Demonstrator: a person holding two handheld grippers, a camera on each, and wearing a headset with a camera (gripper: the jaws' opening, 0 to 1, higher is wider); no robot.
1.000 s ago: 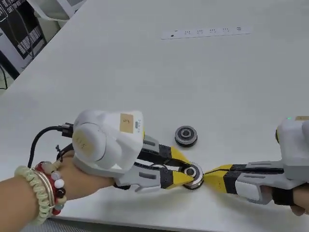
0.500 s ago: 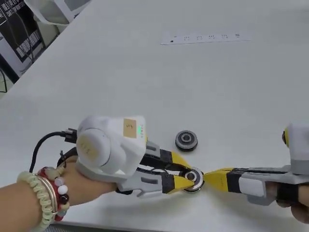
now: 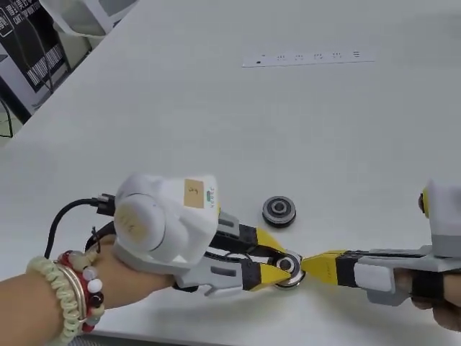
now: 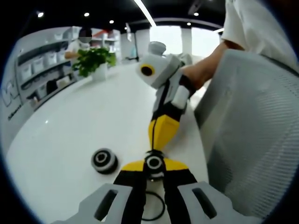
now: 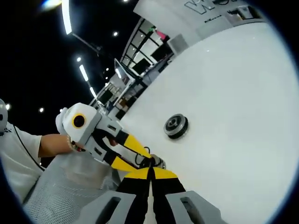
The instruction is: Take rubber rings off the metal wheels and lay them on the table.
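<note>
While you grip the left gripper with its yellow jaws clamped on either side of a metal wheel, that wheel sits near the front edge of the white table, squeezed between the two tips. In the left gripper view the same wheel is caught right at the ends of your own jaws, hub facing the camera.

Your right gripper comes in from the opposite side with its jaws pressed together into one narrow yellow point, and that point touches the rim of the wheel. In the right gripper view the closed tips meet the wheel head-on, with the left gripper's tips just beside it. Whether the right jaws nip any rubber cannot be told.

A loose rubber ring, thin and black, lies flat on the table under your left jaws, just behind the clamped wheel and apart from it.

A second wheel with its dark ring on it lies flat on the table beyond the grippers, near the jaws but touching neither; it shows to the left of your jaws in the left gripper view and above them in the right gripper view.

A white power strip lies far back on the table.
</note>
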